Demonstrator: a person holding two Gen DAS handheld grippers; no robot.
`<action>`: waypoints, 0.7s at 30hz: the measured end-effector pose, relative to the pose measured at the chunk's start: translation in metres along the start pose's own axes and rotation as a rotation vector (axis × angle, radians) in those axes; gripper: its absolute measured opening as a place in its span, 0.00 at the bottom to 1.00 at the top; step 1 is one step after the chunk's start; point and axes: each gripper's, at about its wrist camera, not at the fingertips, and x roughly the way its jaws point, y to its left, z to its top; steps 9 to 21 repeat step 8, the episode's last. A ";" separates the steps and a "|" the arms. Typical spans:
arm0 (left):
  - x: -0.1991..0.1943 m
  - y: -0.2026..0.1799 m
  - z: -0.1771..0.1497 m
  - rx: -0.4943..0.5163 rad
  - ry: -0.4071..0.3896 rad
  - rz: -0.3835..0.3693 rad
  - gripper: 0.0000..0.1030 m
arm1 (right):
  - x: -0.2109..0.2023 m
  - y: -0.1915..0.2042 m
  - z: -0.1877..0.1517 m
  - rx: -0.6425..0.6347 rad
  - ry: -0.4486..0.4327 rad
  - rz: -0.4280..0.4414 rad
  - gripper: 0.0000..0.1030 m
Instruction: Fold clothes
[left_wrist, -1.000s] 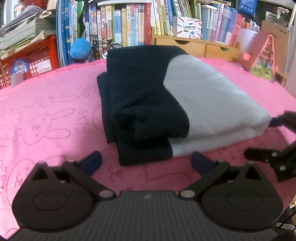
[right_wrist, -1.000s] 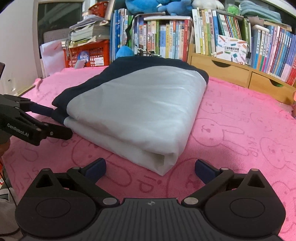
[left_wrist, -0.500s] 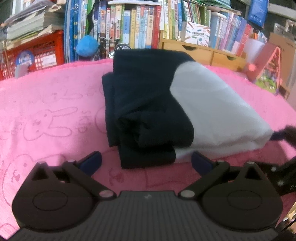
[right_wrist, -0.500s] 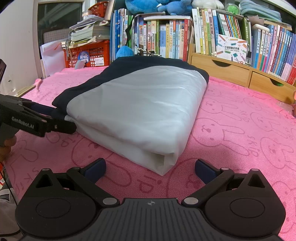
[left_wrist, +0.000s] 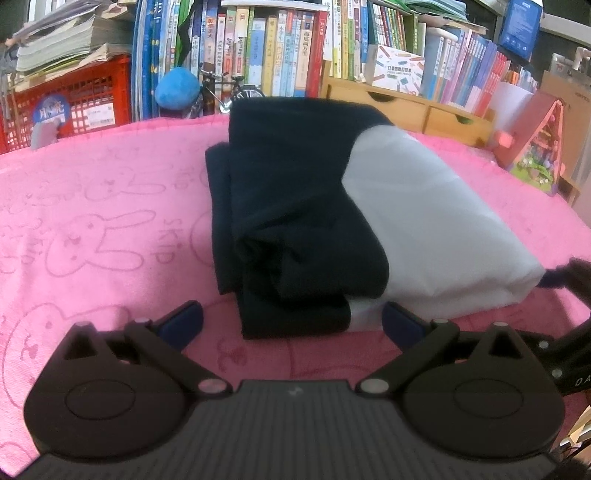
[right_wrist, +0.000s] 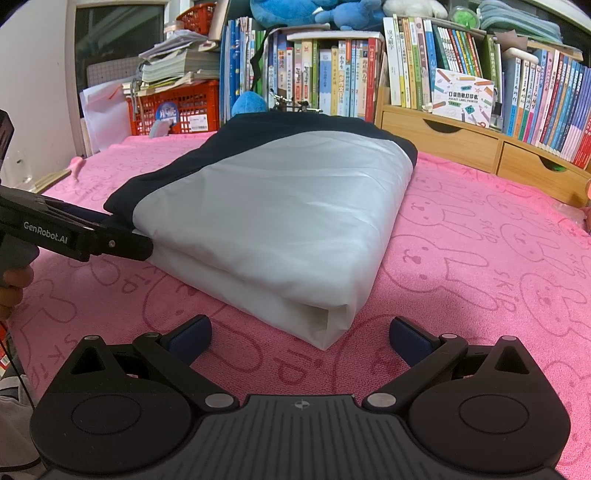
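A folded garment (left_wrist: 295, 206), navy on one half and pale grey on the other, lies on the pink bunny-print towel (left_wrist: 92, 229). My left gripper (left_wrist: 291, 321) is open, and the navy near edge sits just beyond the gap between its fingertips. In the right wrist view the garment (right_wrist: 280, 206) shows its grey side. My right gripper (right_wrist: 301, 338) is open too, with the grey folded corner reaching almost into its gap. The left gripper (right_wrist: 122, 232) appears there at the garment's left edge. The right gripper (left_wrist: 554, 306) shows at the grey corner in the left wrist view.
Behind the towel stand rows of books (right_wrist: 332, 74), a red crate (left_wrist: 74, 103) with papers, a blue plush ball (left_wrist: 177, 88), wooden drawers (right_wrist: 461, 144) and a pink toy house (left_wrist: 535, 147). A hand (right_wrist: 11, 288) holds the left gripper at the towel's left edge.
My left gripper has moved forward, up to the garment's navy edge. The right gripper has barely shifted. The garment lies as before.
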 end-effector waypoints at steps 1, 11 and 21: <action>0.000 0.000 0.000 0.000 0.000 0.001 1.00 | 0.000 0.000 0.000 0.000 0.000 0.000 1.00; 0.001 -0.001 -0.001 0.011 0.002 0.006 1.00 | 0.000 0.000 0.000 0.000 0.000 0.000 1.00; 0.001 -0.001 -0.001 0.011 0.002 0.006 1.00 | 0.000 0.000 0.000 0.000 0.000 0.000 1.00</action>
